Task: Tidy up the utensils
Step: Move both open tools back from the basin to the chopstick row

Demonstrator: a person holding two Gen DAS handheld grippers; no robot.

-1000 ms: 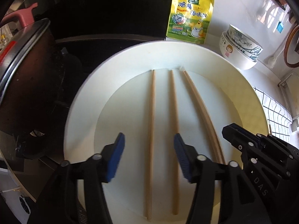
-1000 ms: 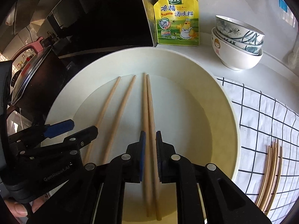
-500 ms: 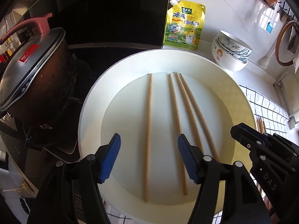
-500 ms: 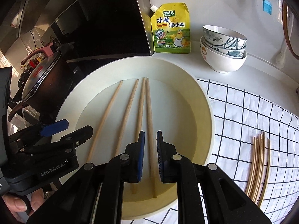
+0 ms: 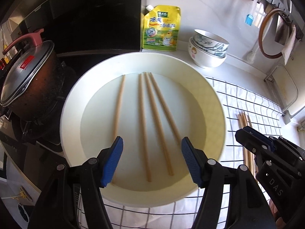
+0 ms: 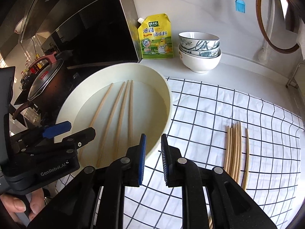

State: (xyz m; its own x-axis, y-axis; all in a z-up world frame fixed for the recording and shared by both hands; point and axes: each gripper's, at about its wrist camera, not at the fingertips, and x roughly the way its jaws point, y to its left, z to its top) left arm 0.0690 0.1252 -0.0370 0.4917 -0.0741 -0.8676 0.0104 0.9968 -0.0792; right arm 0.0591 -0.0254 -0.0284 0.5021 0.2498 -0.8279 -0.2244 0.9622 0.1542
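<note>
Several wooden chopsticks (image 5: 142, 118) lie side by side in a large cream round basin (image 5: 213, 95); they also show in the right wrist view (image 6: 122, 110). My left gripper (image 5: 150, 156) is open and empty above the basin's near edge. My right gripper (image 6: 153, 152) is slightly open and empty, over the basin's right rim (image 6: 167, 95). It appears at the right of the left wrist view (image 5: 253, 141). A bunch of chopsticks (image 6: 234, 148) lies on the checked cloth (image 6: 209, 110) to the right.
A dark pot with a glass lid (image 5: 24, 80) stands on the stove at left. A yellow seasoning pouch (image 5: 161, 28) leans on the back wall beside stacked bowls (image 5: 207, 51). A round wooden hoop (image 6: 274, 24) and a blue brush (image 6: 239, 4) hang on the wall.
Both grippers have pulled back and up from the basin. The right gripper's jaws have parted a little and it has shifted right over the rim. The chopsticks stay in the basin.
</note>
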